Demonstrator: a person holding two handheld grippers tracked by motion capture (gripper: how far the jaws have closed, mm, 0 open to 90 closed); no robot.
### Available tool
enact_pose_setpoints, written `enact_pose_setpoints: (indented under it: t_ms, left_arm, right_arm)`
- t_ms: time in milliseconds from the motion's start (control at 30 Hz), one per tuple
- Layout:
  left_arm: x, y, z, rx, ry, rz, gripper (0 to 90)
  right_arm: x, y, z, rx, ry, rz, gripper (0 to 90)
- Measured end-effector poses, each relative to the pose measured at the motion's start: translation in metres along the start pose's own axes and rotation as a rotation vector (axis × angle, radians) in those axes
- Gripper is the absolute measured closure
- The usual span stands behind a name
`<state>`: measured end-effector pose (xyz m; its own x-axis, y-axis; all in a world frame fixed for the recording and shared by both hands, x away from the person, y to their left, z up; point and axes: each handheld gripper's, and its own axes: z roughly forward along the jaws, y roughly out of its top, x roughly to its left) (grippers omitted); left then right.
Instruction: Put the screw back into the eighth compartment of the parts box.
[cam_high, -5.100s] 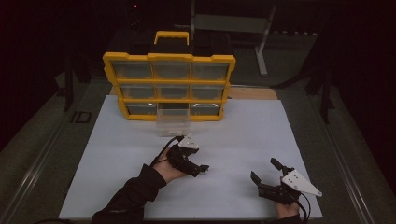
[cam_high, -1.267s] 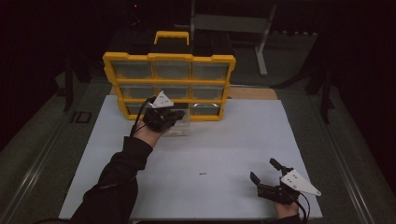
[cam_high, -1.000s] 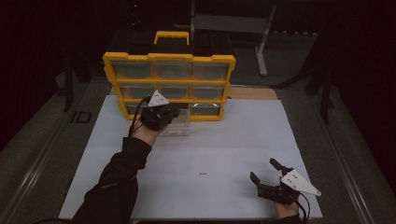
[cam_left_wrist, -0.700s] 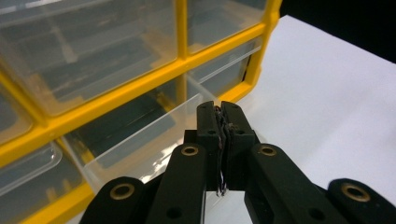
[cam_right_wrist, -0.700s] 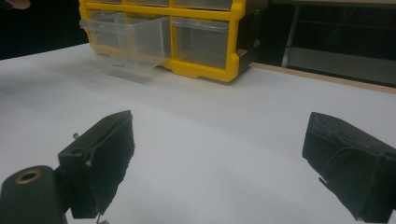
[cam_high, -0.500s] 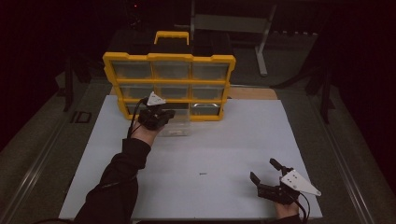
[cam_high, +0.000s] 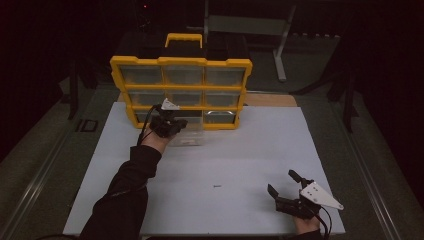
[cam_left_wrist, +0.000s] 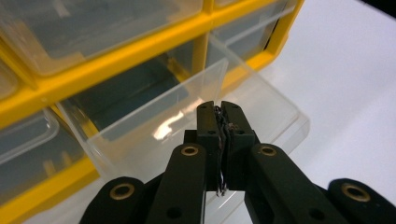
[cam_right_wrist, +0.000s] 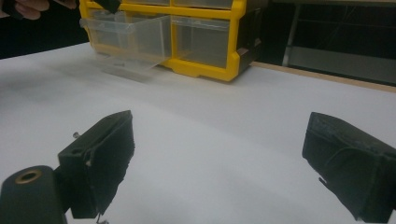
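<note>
Clear plastic drawer (cam_high: 189, 136) juts from the bottom row of the yellow organizer (cam_high: 181, 90), pulled out toward the person over the white table top (cam_high: 240, 155), its long axis running front to back. The left gripper (cam_left_wrist: 223, 122) hangs just above the drawer's open cavity, jaws pressed together on what looks like a thin bit of wire. So the drawer lies directly below and ahead of it. The right gripper (cam_high: 286, 184), jaws spread and empty, rests well apart at the near edge.
</note>
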<state>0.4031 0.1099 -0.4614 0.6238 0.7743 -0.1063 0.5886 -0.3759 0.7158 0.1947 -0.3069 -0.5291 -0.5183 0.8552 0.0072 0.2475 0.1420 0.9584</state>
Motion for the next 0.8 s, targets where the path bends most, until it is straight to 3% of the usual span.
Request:
enact_pose_setpoints:
  t_ms: [267, 400, 667, 800]
  left_arm:
    - [0.004, 0.003, 0.008, 0.072, -0.001, -0.012, 86.6]
    - [0.008, 0.005, 0.008, 0.072, -0.045, -0.023, 84.3]
    - [0.005, 0.012, -0.002, 0.025, -0.042, -0.033, 47.4]
    - [0.002, 0.014, -0.007, 0.003, -0.05, -0.029, 36.5]
  right_arm:
    - [0.0, 0.0, 0.0, 0.003, 0.0, 0.002, 9.1]
    - [0.0, 0.0, 0.0, 0.006, 0.0, 0.001, 9.1]
    - [-0.001, 0.0, 0.0, 0.007, -0.001, 0.002, 9.1]
    - [0.0, 0.0, 0.0, 0.004, -0.001, -0.001, 9.1]
